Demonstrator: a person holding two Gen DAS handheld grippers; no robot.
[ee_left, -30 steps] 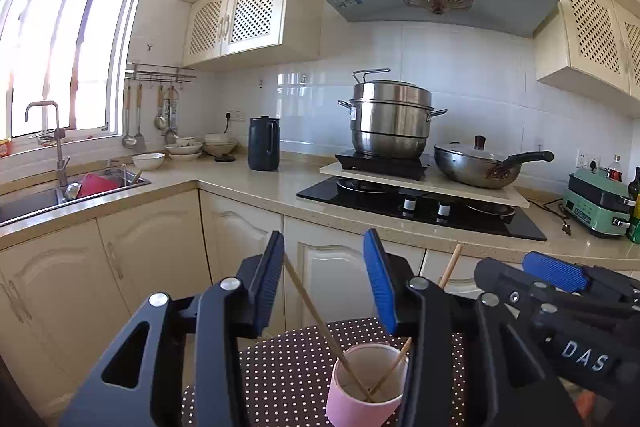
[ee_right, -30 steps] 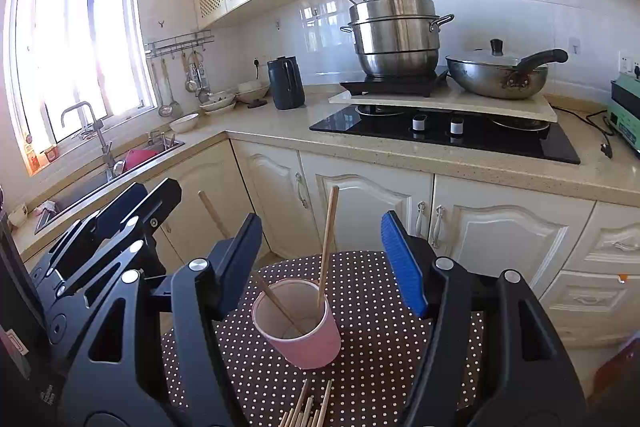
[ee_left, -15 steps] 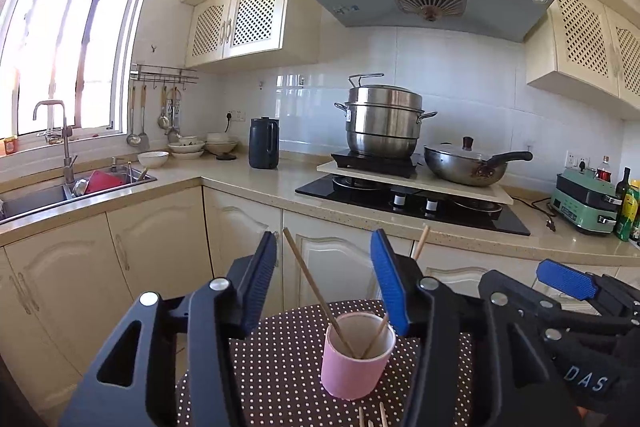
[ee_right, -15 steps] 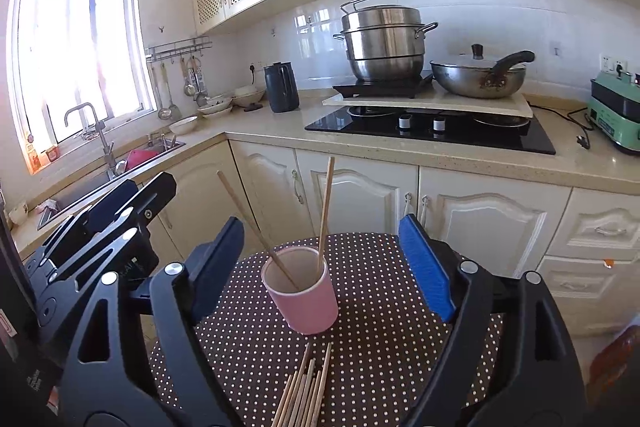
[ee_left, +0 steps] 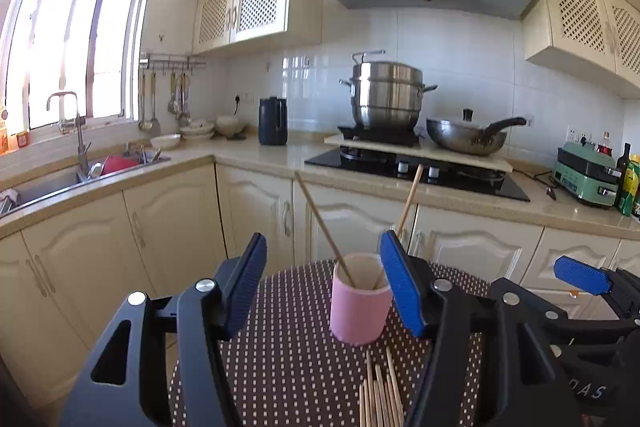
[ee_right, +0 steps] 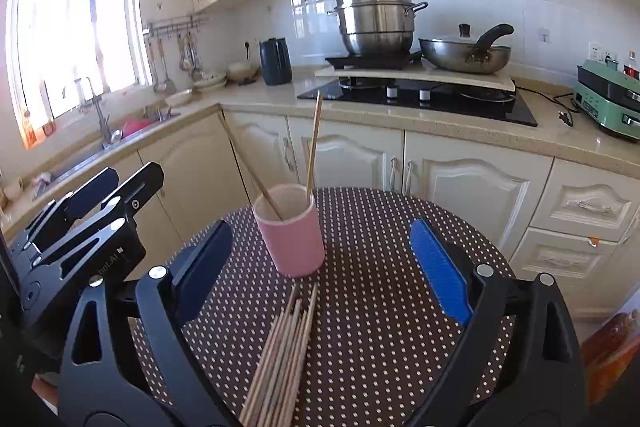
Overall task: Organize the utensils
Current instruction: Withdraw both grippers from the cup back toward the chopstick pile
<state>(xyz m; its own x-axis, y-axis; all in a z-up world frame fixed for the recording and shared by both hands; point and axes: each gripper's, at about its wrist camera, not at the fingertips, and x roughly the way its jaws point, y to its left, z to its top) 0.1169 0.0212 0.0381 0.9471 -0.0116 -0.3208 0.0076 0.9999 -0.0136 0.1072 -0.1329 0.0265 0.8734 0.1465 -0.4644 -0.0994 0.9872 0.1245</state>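
A pink cup (ee_left: 360, 301) (ee_right: 290, 231) stands on a round table with a brown polka-dot cloth (ee_right: 380, 267) and holds two wooden chopsticks (ee_right: 312, 151) that lean apart. A bundle of several loose chopsticks (ee_right: 282, 351) (ee_left: 380, 393) lies on the cloth in front of the cup. My left gripper (ee_left: 324, 279) is open and empty, above the table and behind the cup. My right gripper (ee_right: 320, 267) is open and empty, over the loose bundle. Each gripper shows at the edge of the other's view.
Cream kitchen cabinets (ee_right: 472, 187) stand behind the table. The counter holds a black hob (ee_right: 420, 95), a steel steamer pot (ee_right: 376, 19), a wok (ee_right: 466, 53), a dark kettle (ee_right: 276, 61) and a green appliance (ee_right: 608, 99). A sink (ee_left: 92, 171) is at the left under the window.
Both grippers have drawn back from the cup and risen. The loose chopstick bundle has come into view in front of the cup. The right jaws have opened wider.
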